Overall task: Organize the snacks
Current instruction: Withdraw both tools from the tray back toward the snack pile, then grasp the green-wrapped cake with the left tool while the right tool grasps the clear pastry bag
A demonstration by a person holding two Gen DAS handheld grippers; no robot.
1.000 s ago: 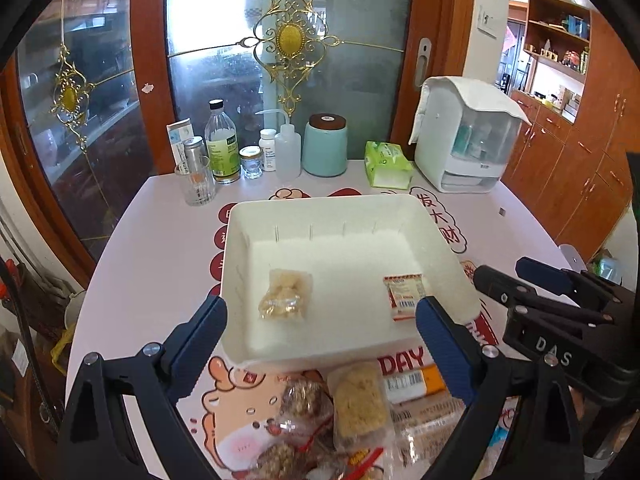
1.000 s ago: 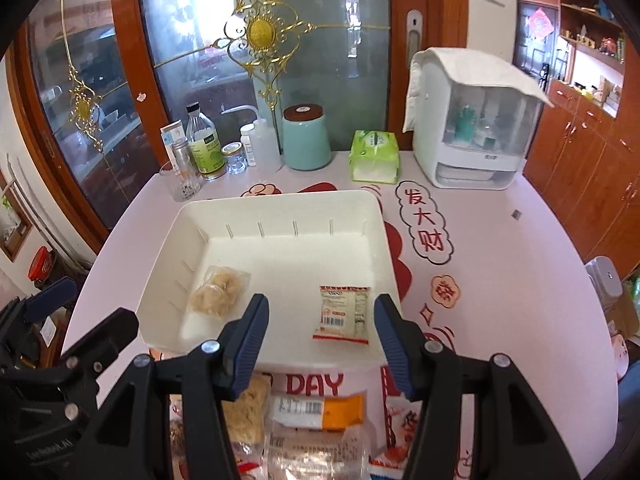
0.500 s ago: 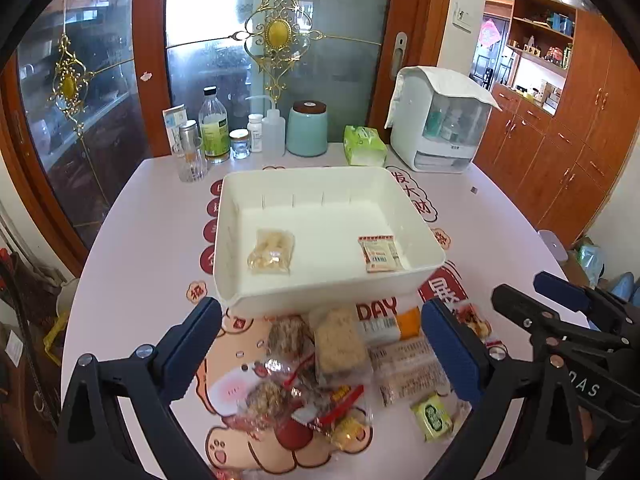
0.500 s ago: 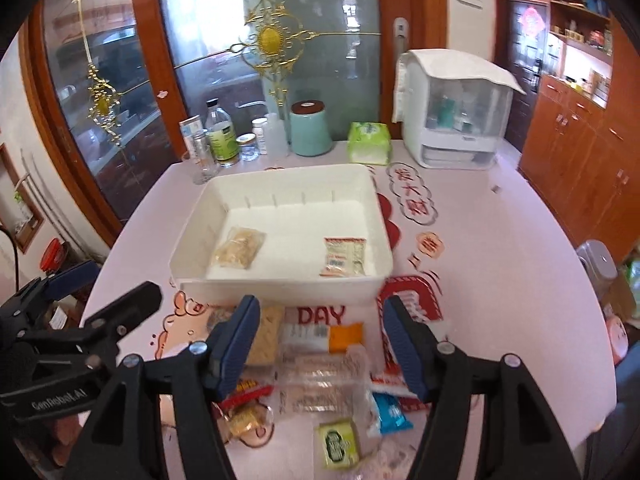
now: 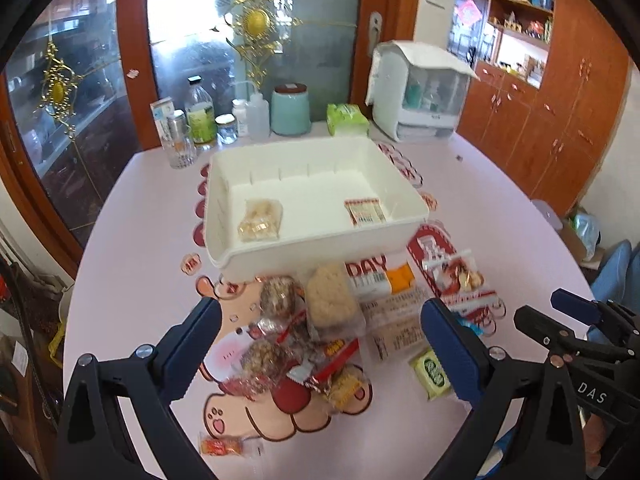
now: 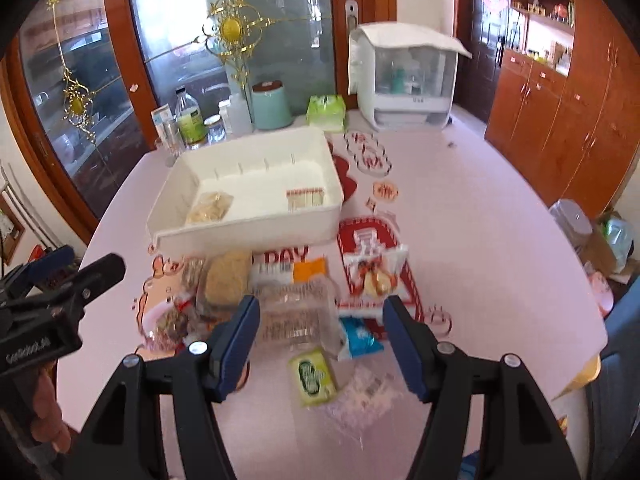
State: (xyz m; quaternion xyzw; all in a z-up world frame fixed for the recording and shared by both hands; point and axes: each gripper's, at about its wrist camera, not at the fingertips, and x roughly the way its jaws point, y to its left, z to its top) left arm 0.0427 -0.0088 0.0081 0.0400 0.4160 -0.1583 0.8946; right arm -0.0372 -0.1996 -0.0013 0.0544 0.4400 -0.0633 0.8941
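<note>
A white bin (image 5: 320, 236) (image 6: 248, 232) stands mid-table and holds a pale cracker pack (image 5: 260, 220) (image 6: 210, 208) and a red-striped sachet (image 5: 364, 211) (image 6: 305, 199). Several loose snack packs lie in front of it: a rice cake (image 5: 330, 296), a clear-wrapped bar (image 6: 296, 316), a green packet (image 5: 430, 368) (image 6: 314, 376), a blue packet (image 6: 358, 338) and a red-white pack (image 5: 460, 280) (image 6: 374, 276). My left gripper (image 5: 320, 332) is open and empty above the pile. My right gripper (image 6: 320, 328) is open and empty above the clear-wrapped bar.
Bottles, a glass, a teal canister (image 5: 290, 110) and a green tissue pack (image 5: 346, 120) line the table's far edge. A white dispenser (image 5: 420, 88) stands at the back right. Wooden cabinets are on the right. A small orange packet (image 5: 222, 446) lies near the front edge.
Both grippers have pulled back from the bin toward the table's front, so the loose snack pile has come into view. Both stay open and empty.
</note>
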